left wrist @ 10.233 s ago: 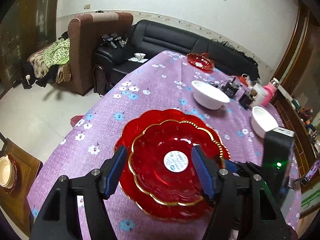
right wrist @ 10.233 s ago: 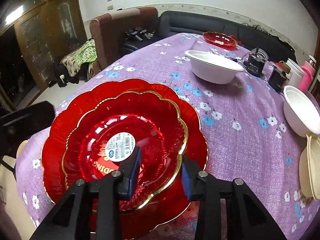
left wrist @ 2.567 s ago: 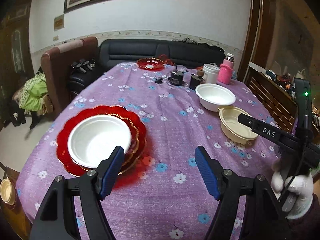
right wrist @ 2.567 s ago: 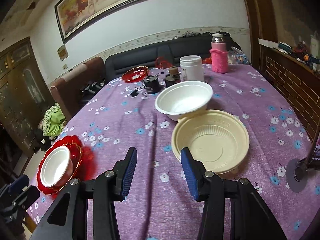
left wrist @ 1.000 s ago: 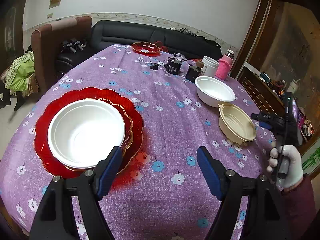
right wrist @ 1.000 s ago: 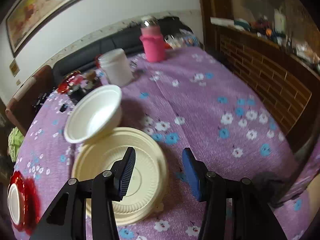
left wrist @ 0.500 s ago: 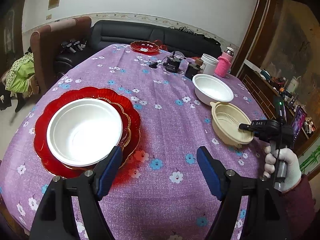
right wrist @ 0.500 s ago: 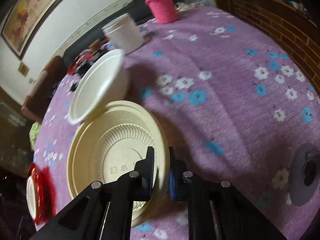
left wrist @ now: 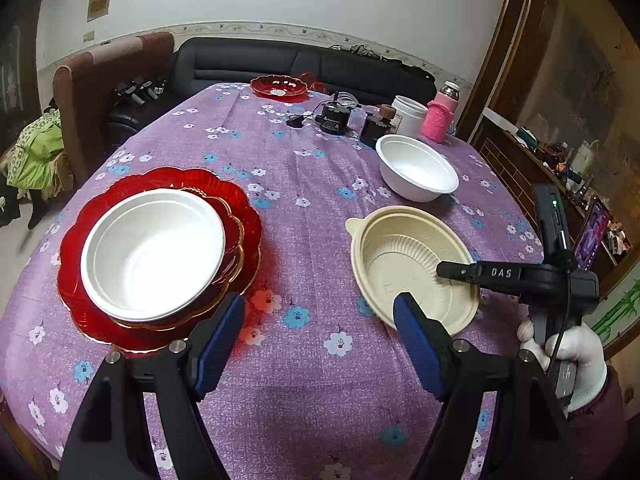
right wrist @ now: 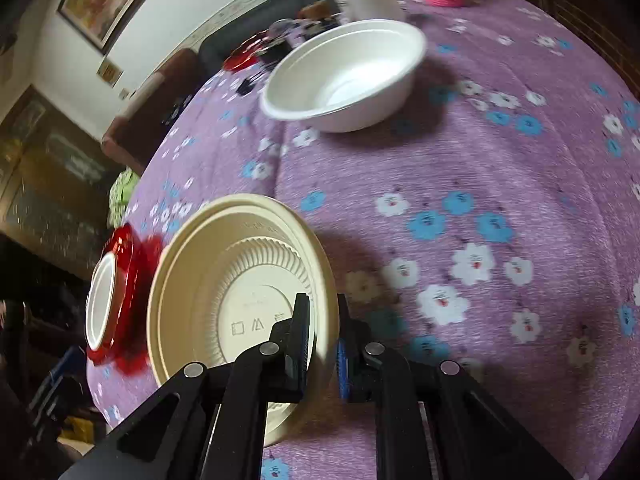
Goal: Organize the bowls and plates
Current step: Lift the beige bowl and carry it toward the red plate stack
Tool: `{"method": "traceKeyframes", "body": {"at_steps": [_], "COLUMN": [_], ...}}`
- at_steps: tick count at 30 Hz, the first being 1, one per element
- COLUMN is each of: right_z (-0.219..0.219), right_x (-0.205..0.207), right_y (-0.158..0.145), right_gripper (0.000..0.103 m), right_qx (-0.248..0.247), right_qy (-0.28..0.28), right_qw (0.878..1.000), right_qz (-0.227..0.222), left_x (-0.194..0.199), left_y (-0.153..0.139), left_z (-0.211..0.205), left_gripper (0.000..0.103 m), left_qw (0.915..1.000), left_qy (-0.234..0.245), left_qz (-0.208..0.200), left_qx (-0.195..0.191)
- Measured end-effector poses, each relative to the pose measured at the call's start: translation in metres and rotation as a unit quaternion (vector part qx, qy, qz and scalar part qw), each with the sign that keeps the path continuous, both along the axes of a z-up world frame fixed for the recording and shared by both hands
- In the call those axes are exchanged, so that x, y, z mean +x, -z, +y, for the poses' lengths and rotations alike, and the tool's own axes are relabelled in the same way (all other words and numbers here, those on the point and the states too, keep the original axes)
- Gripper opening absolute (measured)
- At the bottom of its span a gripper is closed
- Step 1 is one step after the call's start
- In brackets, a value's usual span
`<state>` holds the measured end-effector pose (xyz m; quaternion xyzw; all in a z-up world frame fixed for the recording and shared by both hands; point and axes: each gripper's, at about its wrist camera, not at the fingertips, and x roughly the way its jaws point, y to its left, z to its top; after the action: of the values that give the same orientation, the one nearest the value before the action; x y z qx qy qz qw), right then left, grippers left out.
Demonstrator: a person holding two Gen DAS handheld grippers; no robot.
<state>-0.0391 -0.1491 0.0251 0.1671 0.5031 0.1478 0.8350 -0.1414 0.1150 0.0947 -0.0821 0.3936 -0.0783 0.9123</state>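
You see two white bowls (left wrist: 416, 168), one cream bowl (left wrist: 404, 256), three red plates (left wrist: 168, 184); your right gripper (right wrist: 322, 336) clamps cream bowl's near rim; your left gripper (left wrist: 320, 336) gapes empty above tablecloth (left wrist: 312, 184), between stacked plates and cream bowl.

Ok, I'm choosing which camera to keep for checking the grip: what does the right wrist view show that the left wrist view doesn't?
Only the right wrist view: both fingers of the right hand-held gripper clamped on the cream bowl's rim, one inside, one outside.

Only the left wrist view: the open left hand-held gripper, empty, the gloved hand, and the far red dish seen sharply.

Both: the cream bowl, the white bowl on the cloth, and the white bowl on the red plates.
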Motion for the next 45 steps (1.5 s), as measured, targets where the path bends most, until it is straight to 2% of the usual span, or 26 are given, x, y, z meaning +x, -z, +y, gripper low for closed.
{"method": "traceKeyframes", "body": {"at_steps": [7, 12, 18, 21, 31, 37, 41, 45], "right_z": [0.01, -0.005, -0.01, -0.011, -0.02, -0.031, -0.033, -0.029], "right_x": [-0.015, -0.025, -0.032, -0.036, -0.04, -0.043, -0.048, -0.046], "right_y": [-0.004, -0.006, -0.008, -0.008, -0.001, -0.004, -0.006, -0.003], "right_gripper": [0.012, 0.012, 0.013, 0.013, 0.019, 0.021, 0.022, 0.022], "right_qx": [-0.032, -0.056, -0.062, -0.061, -0.045, -0.012, -0.014, -0.012], "right_qy": [-0.021, -0.002, 0.013, 0.021, 0.031, 0.041, 0.043, 0.033], "right_qw": [0.999, 0.998, 0.996, 0.994, 0.991, 0.991, 0.99, 0.991], "right_qz": [-0.009, -0.026, -0.06, -0.086, -0.121, -0.125, -0.135, -0.128], "left_x": [0.001, 0.001, 0.001, 0.001, 0.006, 0.016, 0.029, 0.046], "left_y": [0.003, 0.004, 0.003, 0.002, 0.003, 0.006, 0.018, 0.03], "left_z": [-0.001, -0.004, -0.007, -0.01, -0.027, -0.033, -0.043, -0.055], "left_gripper": [0.076, 0.076, 0.076, 0.076, 0.076, 0.076, 0.076, 0.076], "left_qw": [1.0, 0.9999, 0.9999, 0.9999, 0.9998, 0.9997, 0.9993, 0.9985], "left_qy": [0.003, 0.004, 0.004, 0.003, -0.001, -0.005, -0.002, 0.012], "left_qz": [0.008, 0.01, 0.012, 0.011, 0.015, 0.023, 0.037, 0.054], "left_qx": [-0.003, -0.005, -0.002, 0.003, 0.012, 0.001, 0.01, 0.0]}}
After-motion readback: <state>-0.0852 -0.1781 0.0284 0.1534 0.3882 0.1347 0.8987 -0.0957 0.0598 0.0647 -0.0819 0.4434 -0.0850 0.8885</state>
